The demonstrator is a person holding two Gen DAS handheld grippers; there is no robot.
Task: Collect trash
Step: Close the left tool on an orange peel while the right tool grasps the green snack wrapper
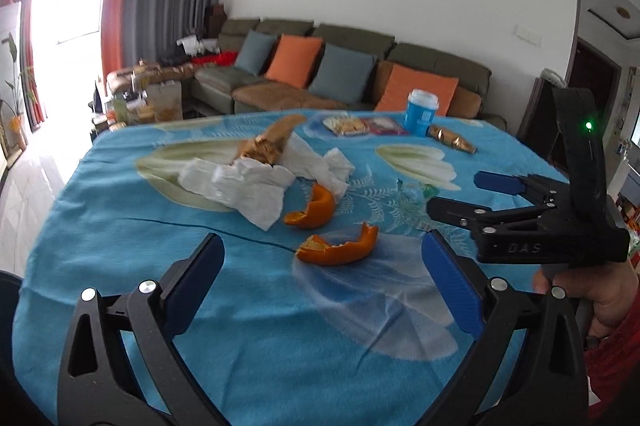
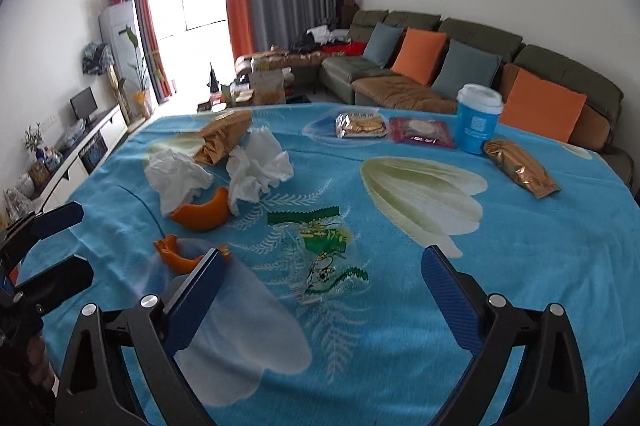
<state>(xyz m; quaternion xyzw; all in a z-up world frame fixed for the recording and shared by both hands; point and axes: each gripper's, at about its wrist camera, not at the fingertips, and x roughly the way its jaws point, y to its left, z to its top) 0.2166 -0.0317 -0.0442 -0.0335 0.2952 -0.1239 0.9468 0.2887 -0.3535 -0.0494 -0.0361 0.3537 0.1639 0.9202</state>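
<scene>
Two grippers: both stood wide apart at the fingers and held nothing.
Left gripper [image 1: 322, 272]: hovered low over the blue tablecloth [image 1: 120, 226], its spread fingers framing the near orange peel [image 1: 338, 246].
Right gripper [image 2: 322, 286]: hung above the clear green-printed wrapper [image 2: 326, 250], which lay flat on the cloth between its fingers.
Trash nearby: a second orange peel [image 1: 312, 209] lay just beyond the first, touching the crumpled white tissues [image 1: 248, 181]; a torn gold wrapper [image 1: 268, 141] rested on the tissues.
Farther back: a blue cup [image 2: 478, 117], a biscuit packet [image 2: 360, 125], a red packet [image 2: 422, 131] and a gold snack bar [image 2: 520, 167] sat near the far edge; whether these counted as trash could not be told.
Bin: none was in view.
Step, as judged: first pick-up.
Doing it well: the peel curved upward, so closing across its raised rim would likely grip surely; the flat wrapper probably needed fingertips pressed into the soft cloth to pinch a fold without snagging the fabric.
</scene>
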